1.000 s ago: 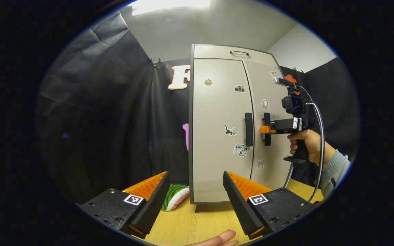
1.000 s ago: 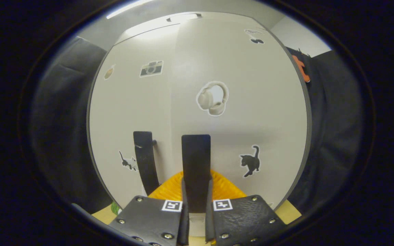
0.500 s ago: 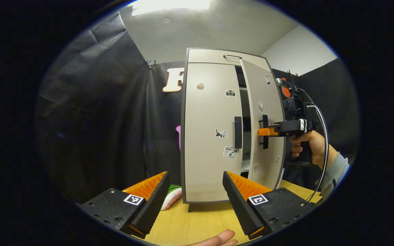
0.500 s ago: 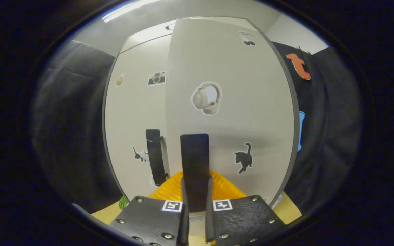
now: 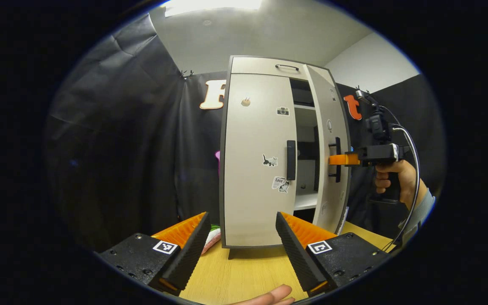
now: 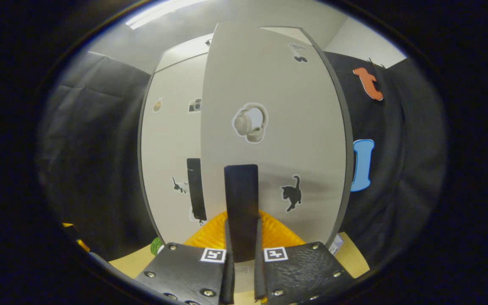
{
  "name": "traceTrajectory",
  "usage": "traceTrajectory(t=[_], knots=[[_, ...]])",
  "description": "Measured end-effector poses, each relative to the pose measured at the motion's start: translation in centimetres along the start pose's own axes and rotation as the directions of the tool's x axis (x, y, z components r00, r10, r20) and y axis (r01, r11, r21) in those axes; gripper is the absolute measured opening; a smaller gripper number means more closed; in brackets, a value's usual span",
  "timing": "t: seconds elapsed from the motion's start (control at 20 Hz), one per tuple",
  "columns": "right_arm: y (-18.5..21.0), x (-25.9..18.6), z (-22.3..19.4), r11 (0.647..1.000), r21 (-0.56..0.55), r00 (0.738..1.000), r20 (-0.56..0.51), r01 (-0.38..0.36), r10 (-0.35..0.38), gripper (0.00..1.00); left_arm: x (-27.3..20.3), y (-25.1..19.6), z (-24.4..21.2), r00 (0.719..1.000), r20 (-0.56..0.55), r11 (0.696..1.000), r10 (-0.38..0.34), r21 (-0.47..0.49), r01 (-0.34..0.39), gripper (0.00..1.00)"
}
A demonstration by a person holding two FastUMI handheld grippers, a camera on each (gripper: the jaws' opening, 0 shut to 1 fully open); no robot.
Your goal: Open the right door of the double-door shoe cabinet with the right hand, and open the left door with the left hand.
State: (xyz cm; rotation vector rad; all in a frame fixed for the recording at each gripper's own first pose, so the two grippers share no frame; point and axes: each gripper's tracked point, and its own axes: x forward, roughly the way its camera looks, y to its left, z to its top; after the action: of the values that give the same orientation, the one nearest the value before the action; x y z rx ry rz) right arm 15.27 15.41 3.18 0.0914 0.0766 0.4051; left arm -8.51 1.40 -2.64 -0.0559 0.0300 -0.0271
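- The right gripper is clamped on the black vertical bar handle of the right door: in the right gripper view its two fingers press the bar from either side.
- In the left gripper view the right gripper reaches in from the right to that handle, held by a hand in a grey sleeve.
- The beige right door with its headphone and black cat stickers stands swung partly outward; through the gap a white inner shelf and dark interior show.
- The left gripper hangs with its fingers spread wide and nothing between them, well short of the cabinet.
- The tall beige double-door shoe cabinet stands upright on a light wooden table.
- The beige left door, with camera, cat and paper stickers, sits flush and closed; its black bar handle is untouched.
- A green-and-white soft object lies on the table just left of the cabinet's foot, partly hidden.
- A fingertip shows at the lower edge of the left gripper view.
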Motion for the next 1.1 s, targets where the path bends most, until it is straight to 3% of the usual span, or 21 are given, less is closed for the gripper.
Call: traceTrajectory(t=[0.5, 0.75, 1.1], knots=[[-2.2, -2.5, 0.2, 0.997, -0.061, 0.999, 0.025, 0.04, -0.038, 0.18, -0.3, 0.0, -0.5, 1.0, -0.006, 1.0, 0.0, -0.003, 0.0, 0.96], [-3.9, -3.6, 0.4, 0.988, -0.104, 0.992, 0.067, 0.112, -0.106, 0.18, -0.7, -0.8, -0.2, 0.999, 0.026, 1.0, -0.023, -0.019, 0.024, 0.96], [-4.4, -4.3, 0.3, 0.992, -0.063, 0.993, 0.05, 0.109, -0.106, 0.17, -0.9, -1.9, -0.3, 0.998, 0.044, 0.998, -0.05, -0.027, 0.051, 0.96]])
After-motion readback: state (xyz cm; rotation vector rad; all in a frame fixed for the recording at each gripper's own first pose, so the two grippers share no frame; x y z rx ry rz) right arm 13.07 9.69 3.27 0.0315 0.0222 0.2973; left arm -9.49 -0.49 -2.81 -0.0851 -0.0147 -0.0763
